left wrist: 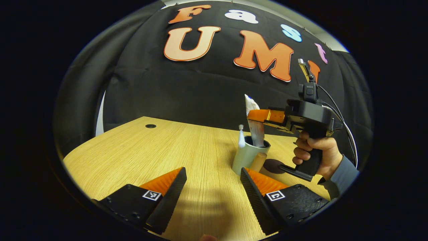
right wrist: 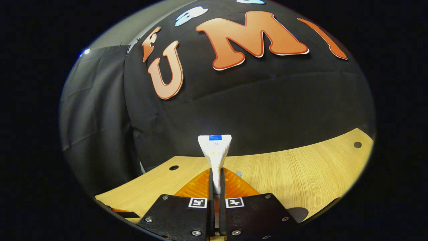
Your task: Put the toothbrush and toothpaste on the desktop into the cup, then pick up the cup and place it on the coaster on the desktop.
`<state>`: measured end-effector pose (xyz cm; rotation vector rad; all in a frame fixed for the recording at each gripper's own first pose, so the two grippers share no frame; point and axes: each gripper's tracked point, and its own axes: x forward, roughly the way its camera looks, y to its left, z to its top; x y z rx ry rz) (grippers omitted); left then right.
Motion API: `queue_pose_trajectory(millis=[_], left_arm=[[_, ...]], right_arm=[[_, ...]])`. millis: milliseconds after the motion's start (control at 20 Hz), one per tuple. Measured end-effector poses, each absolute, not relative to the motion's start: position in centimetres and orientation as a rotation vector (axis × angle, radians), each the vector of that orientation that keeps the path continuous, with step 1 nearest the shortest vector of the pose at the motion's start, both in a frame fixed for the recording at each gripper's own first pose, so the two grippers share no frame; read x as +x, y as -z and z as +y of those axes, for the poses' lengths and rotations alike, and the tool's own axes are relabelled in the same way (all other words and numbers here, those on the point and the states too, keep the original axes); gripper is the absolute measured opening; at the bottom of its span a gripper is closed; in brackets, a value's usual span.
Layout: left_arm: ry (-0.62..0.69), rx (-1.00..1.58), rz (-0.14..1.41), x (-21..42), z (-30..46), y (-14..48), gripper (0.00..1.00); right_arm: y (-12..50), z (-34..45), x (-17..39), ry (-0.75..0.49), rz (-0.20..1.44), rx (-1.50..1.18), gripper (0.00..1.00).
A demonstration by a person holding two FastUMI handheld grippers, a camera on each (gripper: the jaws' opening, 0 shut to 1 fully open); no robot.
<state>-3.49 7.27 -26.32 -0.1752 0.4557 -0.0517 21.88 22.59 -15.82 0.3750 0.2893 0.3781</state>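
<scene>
The desk (left wrist: 140, 150) is pale yellow wood with fine straight grain — a small black hole sits in its far corner. The cup (left wrist: 246, 154) is light grey-green, dark inside. The toothpaste tube (right wrist: 215, 149) is white with a blue strip at its flat end and red lower down. The toothbrush (left wrist: 241, 138) is white. The coaster (left wrist: 272, 166) is dark brown — the sleeve (left wrist: 346, 174) grey-blue.
</scene>
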Motion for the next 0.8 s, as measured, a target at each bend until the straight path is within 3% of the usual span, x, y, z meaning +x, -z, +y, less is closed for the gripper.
queue_pose_trajectory(millis=[350, 650, 800], left_arm=[[0.015, -0.136, 0.435, -0.3, 9.7, 25.8, 0.97], [0.072, -0.035, 0.457, 3.1, 9.1, 25.9, 0.98], [0.105, 0.002, 0.466, 4.4, 8.1, 26.3, 0.97]], right_arm=[[17.4, 21.9, 20.4, -0.378, 0.373, 0.366, 0.12], [19.1, 21.2, 19.1, -0.381, 0.455, 0.288, 0.27], [19.1, 19.8, 18.4, -0.375, 0.475, 0.263, 0.3]])
